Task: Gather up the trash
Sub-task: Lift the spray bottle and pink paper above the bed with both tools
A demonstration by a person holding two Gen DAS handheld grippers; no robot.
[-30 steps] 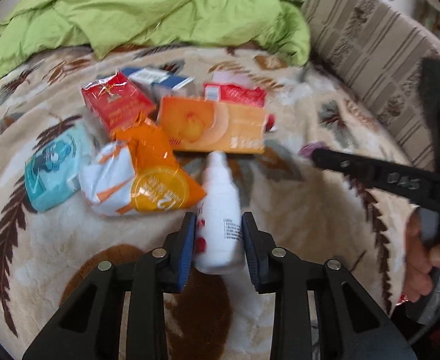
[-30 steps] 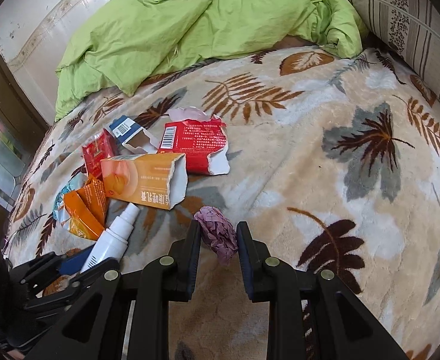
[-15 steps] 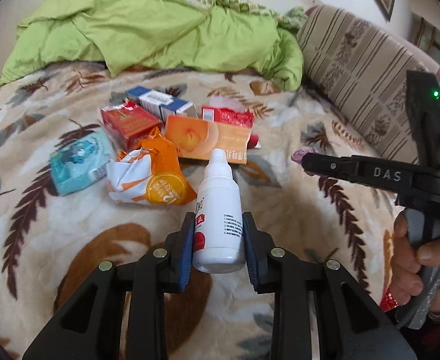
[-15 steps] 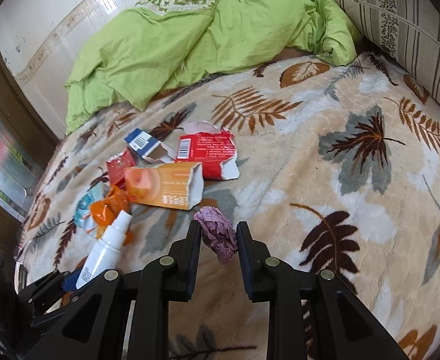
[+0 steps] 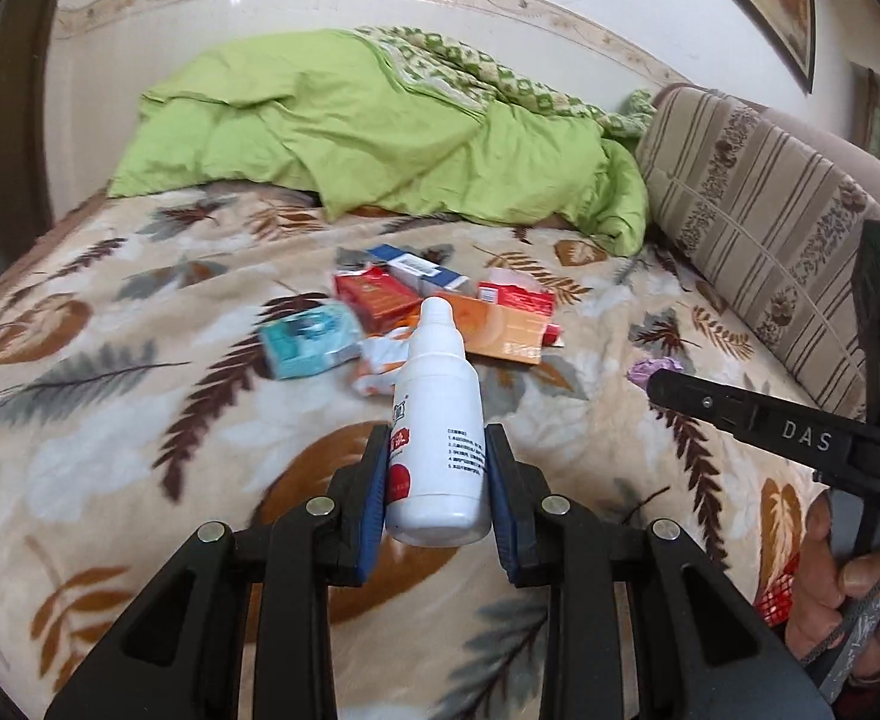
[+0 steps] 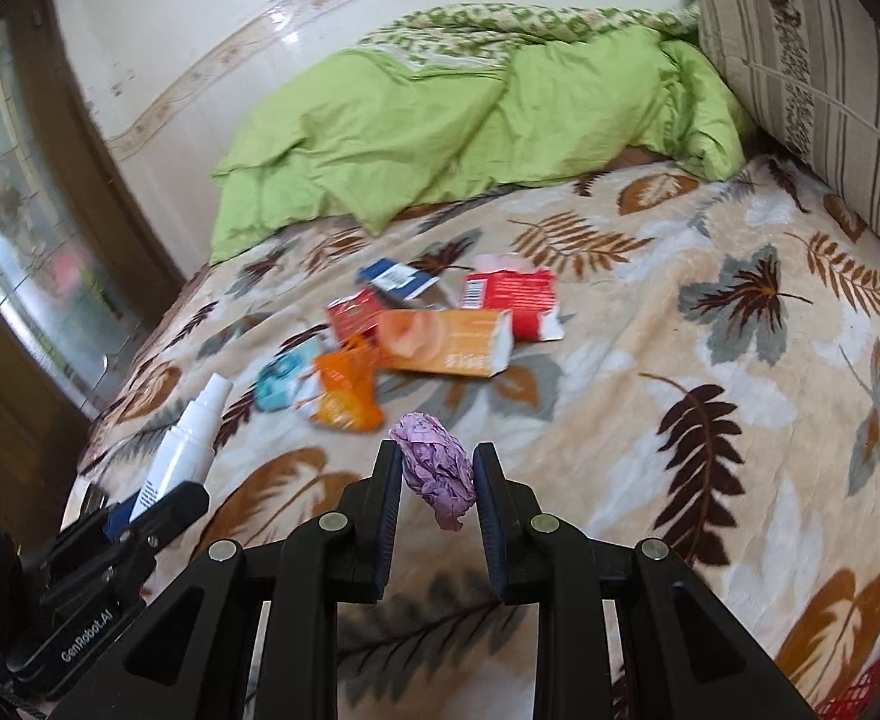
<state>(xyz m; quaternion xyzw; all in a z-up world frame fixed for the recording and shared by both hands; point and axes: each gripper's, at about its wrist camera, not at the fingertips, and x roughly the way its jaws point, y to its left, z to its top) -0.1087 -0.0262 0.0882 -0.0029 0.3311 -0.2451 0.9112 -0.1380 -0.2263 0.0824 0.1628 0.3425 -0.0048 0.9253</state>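
Note:
My left gripper [image 5: 438, 468] is shut on a white plastic bottle [image 5: 437, 420] and holds it above the bed; the bottle also shows in the right wrist view [image 6: 185, 444]. My right gripper [image 6: 437, 474] is shut on a crumpled purple paper wad [image 6: 437, 468], lifted off the blanket. The wad's tip shows in the left wrist view [image 5: 653, 367]. A pile of trash lies mid-bed: an orange box [image 6: 446, 341], a red torn box [image 6: 515, 297], a small red pack [image 6: 353, 312], a blue-white box [image 6: 395, 277], an orange wrapper [image 6: 344, 390], a teal packet [image 6: 281, 381].
The bed carries a leaf-patterned blanket [image 6: 710, 360]. A green duvet [image 6: 440, 120] is bunched at the far end. A striped cushion [image 6: 830, 60] lines the right side. A red basket corner [image 6: 866, 690] shows at the lower right.
Both grippers have lifted and pulled back from the pile, carrying the bottle and the purple wad up off the blanket. The trash pile now sits farther away.

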